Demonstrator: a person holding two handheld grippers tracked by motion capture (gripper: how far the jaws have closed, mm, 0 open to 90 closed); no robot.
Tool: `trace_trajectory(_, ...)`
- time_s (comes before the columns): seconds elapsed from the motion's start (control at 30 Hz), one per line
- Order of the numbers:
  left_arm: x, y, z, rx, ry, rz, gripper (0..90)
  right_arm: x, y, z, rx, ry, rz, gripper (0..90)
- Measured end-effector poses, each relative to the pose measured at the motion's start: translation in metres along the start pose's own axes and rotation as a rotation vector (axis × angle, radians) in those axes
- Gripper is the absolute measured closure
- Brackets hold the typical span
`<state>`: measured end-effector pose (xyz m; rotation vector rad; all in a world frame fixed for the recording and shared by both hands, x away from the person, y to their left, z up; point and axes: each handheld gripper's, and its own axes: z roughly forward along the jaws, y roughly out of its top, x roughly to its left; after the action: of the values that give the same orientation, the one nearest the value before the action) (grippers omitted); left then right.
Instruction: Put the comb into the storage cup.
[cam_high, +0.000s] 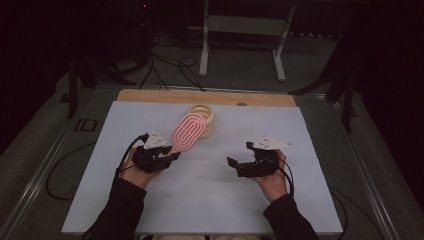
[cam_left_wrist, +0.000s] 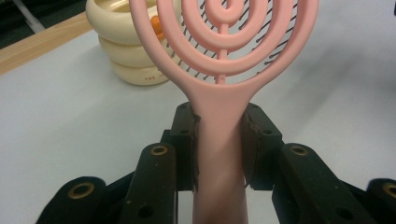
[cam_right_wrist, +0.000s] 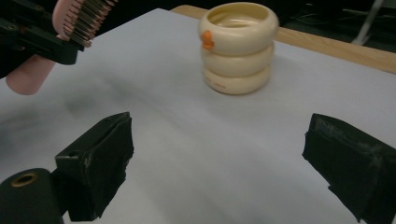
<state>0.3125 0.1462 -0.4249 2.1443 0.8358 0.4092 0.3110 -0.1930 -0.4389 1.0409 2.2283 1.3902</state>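
A pink oval hairbrush (cam_high: 188, 131) with concentric ribs is held off the table, its head reaching toward a cream ribbed cup (cam_high: 203, 119). My left gripper (cam_high: 167, 152) is shut on the brush's handle (cam_left_wrist: 218, 154), pads pressed to both sides; black bristles show behind the ribs of the brush head (cam_left_wrist: 224, 37). The cream cup (cam_left_wrist: 126, 51) stands just behind, with a small orange mark on it. My right gripper (cam_high: 241, 156) stands open over bare table, nothing between its jaws. In the right gripper view the cup (cam_right_wrist: 238, 46) is ahead and the brush (cam_right_wrist: 70, 18) is at upper left.
A white sheet (cam_high: 200, 200) covers the table, with a wooden strip (cam_high: 150, 96) along the far edge. Cables (cam_high: 170, 67) and a white frame (cam_high: 245, 30) lie on the floor beyond. Metal rails (cam_high: 45, 165) run along both table sides.
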Motion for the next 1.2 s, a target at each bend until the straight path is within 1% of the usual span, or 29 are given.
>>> trace_trajectory(0.07,0.0,0.0,0.0,-0.002,0.0,0.0,70.2,0.002,0.002,0.002,0.007,0.003,-0.007,8.0)
trace_trajectory(0.1,-0.001,0.0,0.0,-0.003,0.002,0.0,70.2,0.006,0.007,0.005,0.008,0.014,-0.019,8.0)
trace_trajectory(0.2,-0.001,0.0,0.0,-0.01,0.004,0.0,70.2,0.011,0.015,0.01,0.001,0.033,-0.026,8.1)
trace_trajectory(0.27,-0.002,0.0,0.0,-0.014,0.004,-0.001,70.2,0.013,0.018,0.012,0.0,0.041,-0.025,8.0)
trace_trajectory(0.37,-0.004,0.0,0.002,-0.008,0.01,0.006,70.2,0.017,0.026,0.02,0.005,0.073,-0.028,8.0)
trace_trajectory(0.5,-0.007,0.001,0.004,-0.007,0.011,0.018,70.2,0.02,0.031,0.025,0.0,0.095,-0.017,8.0)
trace_trajectory(0.73,-0.01,0.001,0.006,-0.008,0.012,0.033,70.2,0.026,0.036,0.031,-0.006,0.112,-0.019,8.0)
trace_trajectory(0.83,-0.011,0.001,0.008,-0.003,0.008,0.035,70.2,0.027,0.037,0.032,-0.007,0.117,-0.021,8.0)
trace_trajectory(1.0,-0.014,0.002,0.01,-0.009,0.005,0.038,70.2,0.03,0.044,0.035,-0.015,0.136,-0.02,8.0)
trace_trajectory(1.07,-0.016,0.002,0.01,-0.013,0.006,0.042,70.2,0.03,0.046,0.037,-0.017,0.148,-0.009,8.0)
trace_trajectory(1.2,-0.018,0.003,0.011,-0.016,-0.001,0.057,70.2,0.033,0.049,0.04,-0.021,0.158,-0.005,8.0)
